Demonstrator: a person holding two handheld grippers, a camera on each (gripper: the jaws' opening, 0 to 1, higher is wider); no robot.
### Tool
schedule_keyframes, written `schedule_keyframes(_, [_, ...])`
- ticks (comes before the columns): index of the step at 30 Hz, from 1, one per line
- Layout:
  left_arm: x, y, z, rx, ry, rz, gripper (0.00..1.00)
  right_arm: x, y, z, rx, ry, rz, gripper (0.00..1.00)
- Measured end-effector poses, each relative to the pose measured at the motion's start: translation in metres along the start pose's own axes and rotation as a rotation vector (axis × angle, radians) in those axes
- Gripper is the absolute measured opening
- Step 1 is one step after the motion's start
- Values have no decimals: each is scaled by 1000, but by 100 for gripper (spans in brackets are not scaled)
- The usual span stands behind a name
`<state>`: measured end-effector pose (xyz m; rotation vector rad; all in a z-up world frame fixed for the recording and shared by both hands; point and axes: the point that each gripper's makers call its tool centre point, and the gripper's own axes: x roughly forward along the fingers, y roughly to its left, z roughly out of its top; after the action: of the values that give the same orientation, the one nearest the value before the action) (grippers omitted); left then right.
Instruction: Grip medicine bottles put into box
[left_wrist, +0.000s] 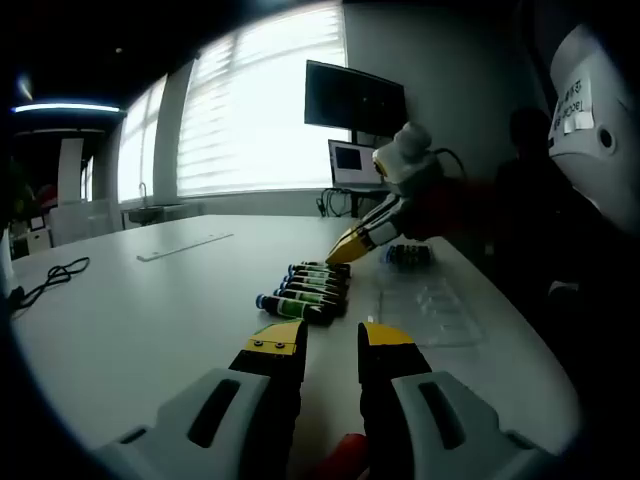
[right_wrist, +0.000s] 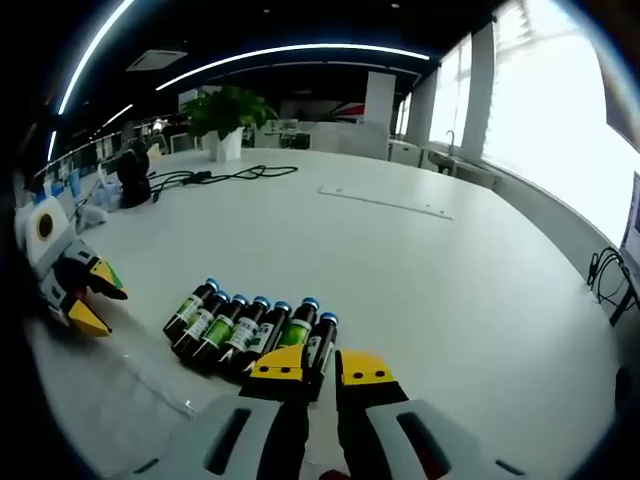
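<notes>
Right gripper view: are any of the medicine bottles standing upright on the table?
No, the medicine bottles all lie on their sides in a row on the white table.

The medicine bottles (right_wrist: 250, 332) are dark with blue caps and green-and-white labels (one label a brighter green). Both the left gripper (left_wrist: 331, 342) and right gripper (right_wrist: 323, 367) have yellow tips on black jaws with grey bodies. The table (right_wrist: 420, 280) is white; the box (left_wrist: 428, 310) looks clear, perhaps plastic.
</notes>
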<state>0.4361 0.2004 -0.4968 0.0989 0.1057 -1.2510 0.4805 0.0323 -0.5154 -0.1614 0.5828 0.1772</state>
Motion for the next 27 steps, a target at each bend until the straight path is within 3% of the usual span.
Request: schedule_keyframes(27, [0, 0, 1, 1, 0, -2, 14, 13, -11, -9, 15, 70, -15, 7])
